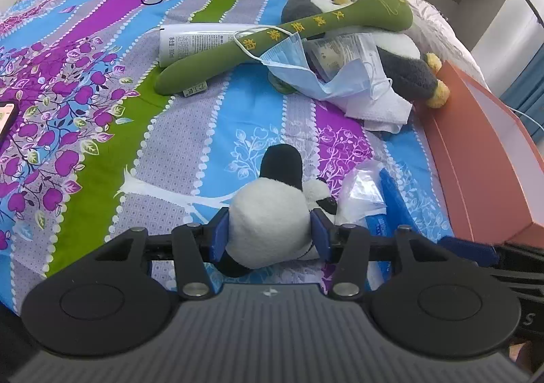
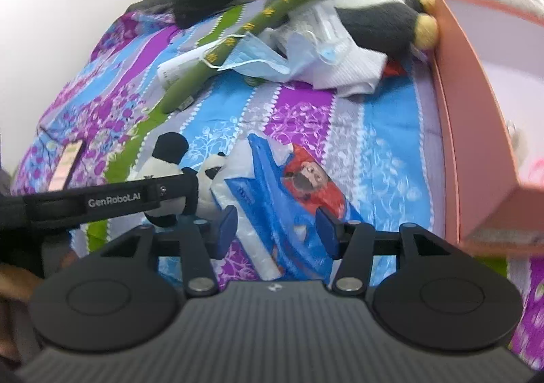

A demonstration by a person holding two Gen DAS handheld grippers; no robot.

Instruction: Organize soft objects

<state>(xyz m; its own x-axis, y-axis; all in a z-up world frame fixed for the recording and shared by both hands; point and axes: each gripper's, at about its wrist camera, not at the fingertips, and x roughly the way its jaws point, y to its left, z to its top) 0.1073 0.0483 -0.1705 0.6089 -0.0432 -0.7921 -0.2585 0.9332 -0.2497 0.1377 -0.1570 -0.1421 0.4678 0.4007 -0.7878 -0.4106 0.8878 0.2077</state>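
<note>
The left gripper (image 1: 270, 236) is clamped on a small panda plush (image 1: 268, 213), its blue pads pressed into the white body on both sides, so the toy is carried with a firm squeeze and not just cradled. The panda is held low over the patterned bedsheet (image 1: 102, 131), black ear pointing away from the camera.

Alongside it, the right gripper (image 2: 277, 230) is spread about half wide with its pads apart, straddling a blue plastic packet (image 2: 292, 189) with a cartoon print that lies flat on the sheet; nothing is gripped there. From that view the panda plush (image 2: 176, 165) is seen to the left, behind the left tool's strap.

Farther up the bed a green plush stick (image 1: 278, 39) is laid across a white tube (image 1: 197, 43), with face masks (image 1: 295, 66) and a penguin plush (image 1: 401, 53) heaped beside it. An orange box (image 1: 482, 151) stands open at the bed's right edge, most likely the destination for the soft items.
</note>
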